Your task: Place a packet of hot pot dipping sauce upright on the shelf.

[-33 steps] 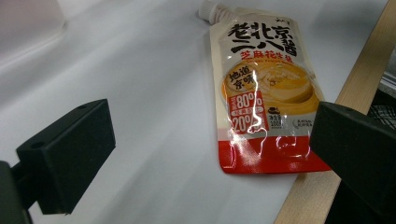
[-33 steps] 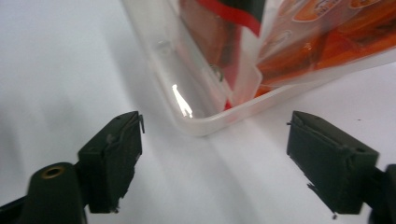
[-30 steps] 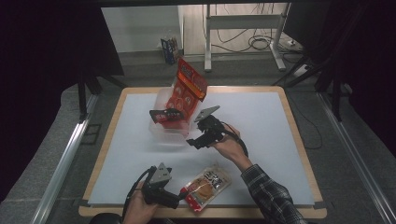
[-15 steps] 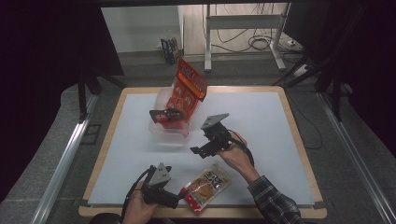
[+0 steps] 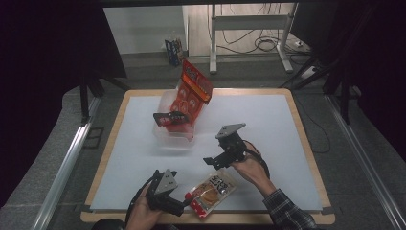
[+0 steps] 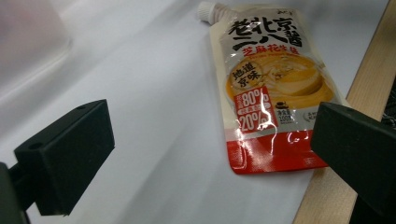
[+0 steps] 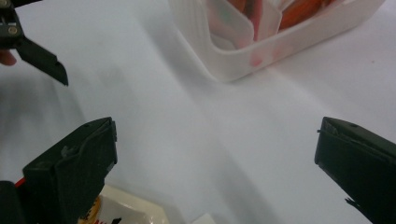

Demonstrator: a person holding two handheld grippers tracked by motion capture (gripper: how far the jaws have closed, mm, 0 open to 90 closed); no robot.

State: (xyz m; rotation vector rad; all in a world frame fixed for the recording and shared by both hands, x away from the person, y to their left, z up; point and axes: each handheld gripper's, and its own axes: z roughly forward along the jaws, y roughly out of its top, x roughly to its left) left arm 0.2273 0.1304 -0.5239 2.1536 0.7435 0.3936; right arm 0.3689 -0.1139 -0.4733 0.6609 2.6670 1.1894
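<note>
A sauce pouch [image 5: 211,190] with a white cap, orange picture and red bottom band lies flat near the table's front edge. In the left gripper view the pouch [image 6: 268,88] lies just ahead, its red end near the right jaw. My left gripper [image 5: 181,205] [image 6: 210,154] is open, just left of the pouch. My right gripper [image 5: 213,162] [image 7: 215,158] hovers open just behind the pouch, whose pale corner [image 7: 126,205] shows under its jaws. A clear plastic bin [image 5: 173,136] [image 7: 243,56] farther back holds red snack bags [image 5: 191,93].
A white mat [image 5: 268,124] covers the wooden table, whose front edge [image 6: 369,70] runs right beside the pouch. A dark packet [image 5: 170,117] lies across the bin's front. The left gripper's jaw [image 7: 35,49] shows at the far left of the right gripper view.
My right gripper has moved from beside the bin toward the front edge and now sits just behind the pouch. The left gripper and the pouch have stayed put.
</note>
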